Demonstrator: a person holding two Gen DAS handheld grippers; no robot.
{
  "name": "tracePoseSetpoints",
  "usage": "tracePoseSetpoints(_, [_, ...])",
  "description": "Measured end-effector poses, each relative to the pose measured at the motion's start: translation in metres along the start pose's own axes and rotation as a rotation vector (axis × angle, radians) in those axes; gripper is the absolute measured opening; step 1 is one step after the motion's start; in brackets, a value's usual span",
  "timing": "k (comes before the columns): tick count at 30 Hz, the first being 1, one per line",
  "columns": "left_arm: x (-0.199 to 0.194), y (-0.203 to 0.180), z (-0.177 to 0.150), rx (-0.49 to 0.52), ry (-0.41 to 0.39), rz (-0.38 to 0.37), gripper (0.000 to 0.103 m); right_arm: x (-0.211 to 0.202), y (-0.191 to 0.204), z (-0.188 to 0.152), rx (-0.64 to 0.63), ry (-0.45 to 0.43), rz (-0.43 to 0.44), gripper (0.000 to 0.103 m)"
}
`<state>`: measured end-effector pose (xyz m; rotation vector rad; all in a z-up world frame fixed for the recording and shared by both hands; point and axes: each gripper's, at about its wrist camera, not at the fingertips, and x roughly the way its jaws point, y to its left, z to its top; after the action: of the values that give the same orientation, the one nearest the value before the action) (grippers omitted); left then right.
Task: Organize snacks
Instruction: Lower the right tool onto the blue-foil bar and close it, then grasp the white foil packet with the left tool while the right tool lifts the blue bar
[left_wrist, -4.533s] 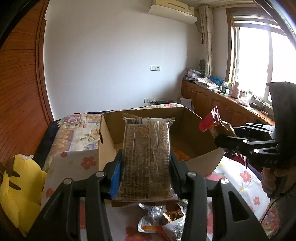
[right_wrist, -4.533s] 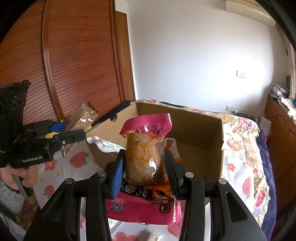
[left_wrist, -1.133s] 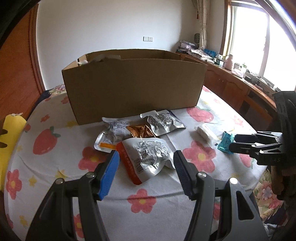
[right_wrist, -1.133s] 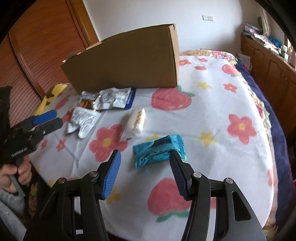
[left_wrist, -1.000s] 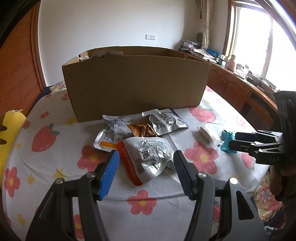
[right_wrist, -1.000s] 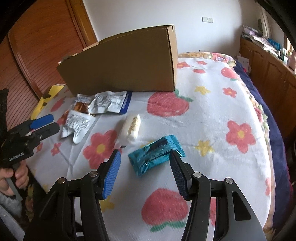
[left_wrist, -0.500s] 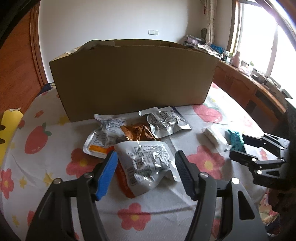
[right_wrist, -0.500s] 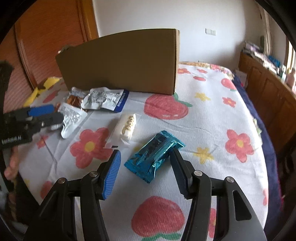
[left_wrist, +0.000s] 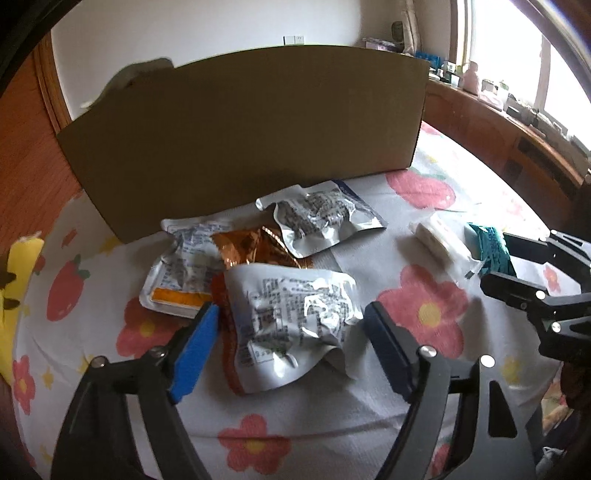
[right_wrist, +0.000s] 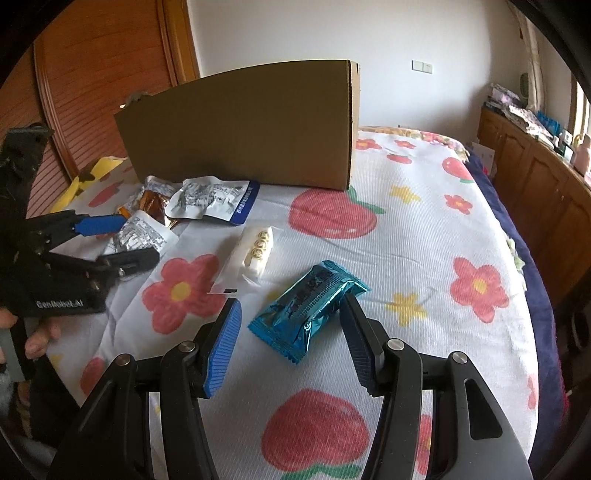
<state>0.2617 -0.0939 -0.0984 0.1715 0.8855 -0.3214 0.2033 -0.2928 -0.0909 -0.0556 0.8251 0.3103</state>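
The bed (right_wrist: 424, 229), spread with a flower-and-strawberry cover, carries everything; the cardboard box (right_wrist: 251, 129) stands upright at its far side, evidently the container for the snacks, its near wall facing both cameras so the contents cannot be seen. In front of the box lies a loose cluster of packets: a silver pouch with a blue edge (right_wrist: 212, 201), a copper foil wrapper (left_wrist: 255, 245) partly under its neighbours, a silver packet with an orange strip (left_wrist: 183, 266), and a crumpled silver pouch with a red edge (left_wrist: 291, 317) nearest the left side. The left gripper (left_wrist: 290, 343) is spread wide with that crumpled pouch between its fingers, not touching, apparently positioned to grasp it. A white wrapped cake (right_wrist: 255, 251) lies apart, between cluster and teal packet (right_wrist: 308, 312). The right gripper (right_wrist: 291, 347) likewise stands apart, straddling the teal packet's near end without contact; judged: both pickups pending, boxing to follow.
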Motion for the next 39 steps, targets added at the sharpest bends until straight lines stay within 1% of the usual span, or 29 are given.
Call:
tracePoseSetpoints(2, [0.002,0.006,0.0,-0.035,0.014,-0.023,0.083,0.0,0.0,0.0,0.002,-0.002,0.003,0.056])
tracePoseSetpoints(3, [0.002,0.008,0.0,-0.04,0.015,-0.023,0.083,-0.001,0.0,0.0,0.002,-0.003,0.004,0.056])
tracePoseSetpoints(6, [0.003,0.007,0.0,-0.042,0.016,-0.013,0.084,-0.001,0.0,-0.001,0.001,-0.005,0.005,0.056])
tracePoseSetpoints(8, [0.003,0.007,0.0,-0.052,0.022,-0.001,0.089,-0.001,0.0,0.0,0.001,-0.006,0.006,0.056])
tracePoseSetpoints(11, [0.004,0.009,-0.001,-0.065,0.03,0.006,0.092,-0.001,0.0,0.0,0.004,-0.006,0.008,0.056])
tracePoseSetpoints(17, [0.001,0.01,-0.005,-0.062,0.029,0.005,0.092,-0.001,-0.001,0.0,0.016,-0.006,0.016,0.056])
tracePoseSetpoints(21, [0.001,0.01,-0.004,-0.045,0.032,-0.013,0.092,-0.002,-0.003,0.002,0.031,0.001,0.023,0.056])
tracePoseSetpoints(25, [-0.003,0.006,-0.006,-0.033,0.024,-0.015,0.087,-0.002,-0.006,0.003,0.044,0.009,0.033,0.056])
tracePoseSetpoints(30, [-0.008,0.003,-0.009,-0.029,0.011,-0.003,0.078,-0.004,-0.011,0.002,0.051,0.012,0.016,0.04])
tracePoseSetpoints(31, [-0.009,0.002,-0.01,-0.026,0.008,-0.003,0.073,-0.004,-0.012,0.002,0.052,0.012,0.01,0.034])
tracePoseSetpoints(32, [-0.01,0.002,-0.011,-0.023,0.004,-0.002,0.069,-0.005,-0.013,0.002,0.052,0.013,0.005,0.031])
tracePoseSetpoints(33, [-0.011,0.0,-0.011,-0.019,0.001,-0.006,0.066,-0.005,-0.013,0.002,0.053,0.014,0.005,0.025])
tracePoseSetpoints(34, [-0.012,-0.001,-0.012,-0.015,-0.002,-0.01,0.062,-0.005,-0.014,0.001,0.055,0.016,0.01,0.022])
tracePoseSetpoints(35, [-0.014,-0.003,-0.014,-0.008,-0.006,-0.013,0.059,-0.005,-0.015,0.001,0.054,0.017,0.014,0.021])
tracePoseSetpoints(37, [-0.019,-0.006,-0.018,0.004,-0.016,-0.011,0.058,-0.006,-0.015,0.0,0.051,0.017,0.017,0.017])
tracePoseSetpoints(39, [-0.023,-0.007,-0.023,0.007,-0.024,-0.021,0.057,-0.007,-0.014,0.0,0.048,0.016,0.018,0.015])
